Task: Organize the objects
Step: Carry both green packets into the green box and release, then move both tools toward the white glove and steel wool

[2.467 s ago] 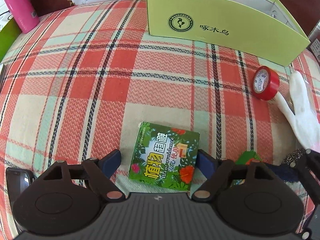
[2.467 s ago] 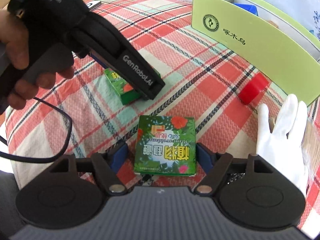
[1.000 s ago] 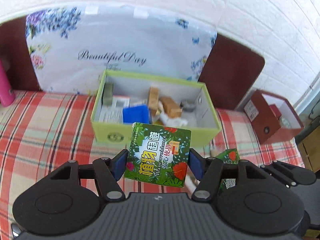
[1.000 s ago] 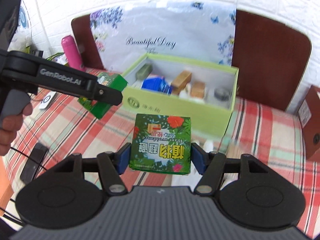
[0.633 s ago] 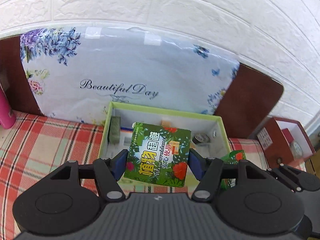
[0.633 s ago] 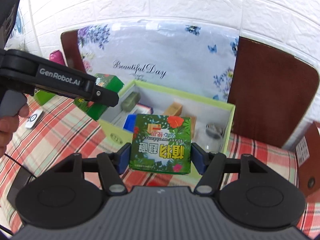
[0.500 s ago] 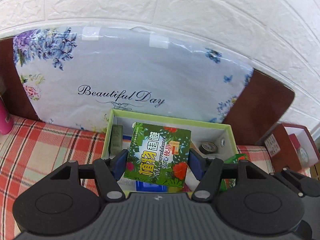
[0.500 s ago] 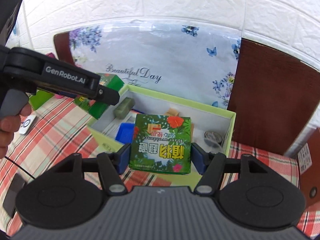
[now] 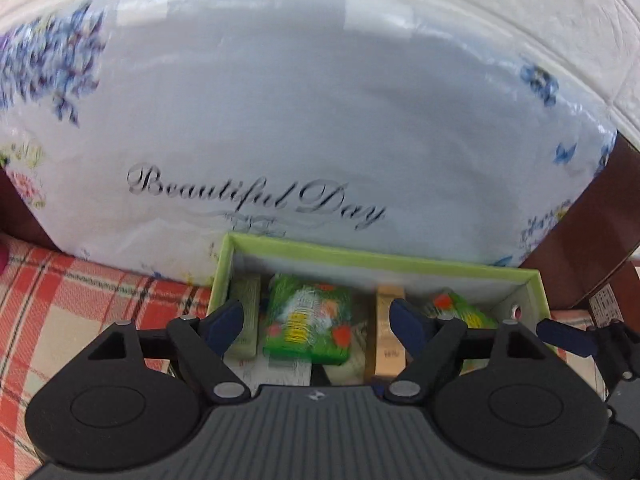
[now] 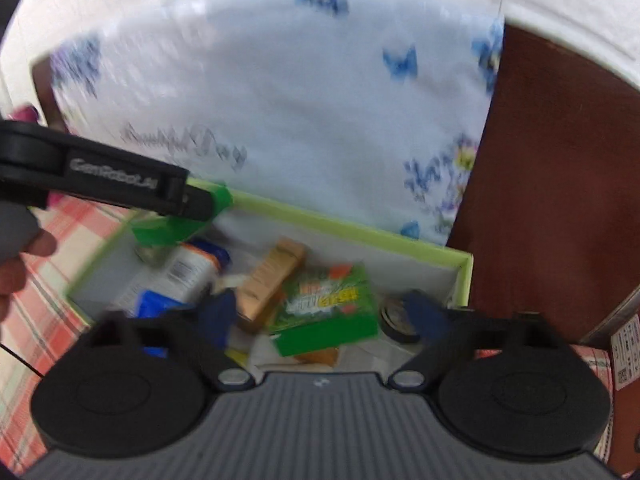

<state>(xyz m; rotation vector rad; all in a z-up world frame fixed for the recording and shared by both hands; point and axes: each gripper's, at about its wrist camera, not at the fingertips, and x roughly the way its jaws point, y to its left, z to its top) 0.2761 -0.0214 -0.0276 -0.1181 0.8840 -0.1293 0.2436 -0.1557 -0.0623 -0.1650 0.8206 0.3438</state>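
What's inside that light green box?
Inside the light green box: two green leafy packets, a tan carton, a white bottle, something blue. The tongs hide the near part.

One light-green tray (image 10: 460,276) holds two green boxes (image 9: 308,326) (image 9: 460,312). Inside it also lie one tan box (image 10: 268,276), one white bottle (image 10: 188,270) and one blue item (image 10: 154,306).

The left gripper (image 9: 316,322) is showing a black, ribbed body with two rounded lobes, silver screws at the finger pivots and dark blue pads (image 9: 224,324) on its fingertips. The right gripper (image 10: 320,316) is looking just the same (though blurred). From the right wrist view, the left one's side is wearing pale lettering, and a thin black cable is trailing below the hand (image 10: 18,268).
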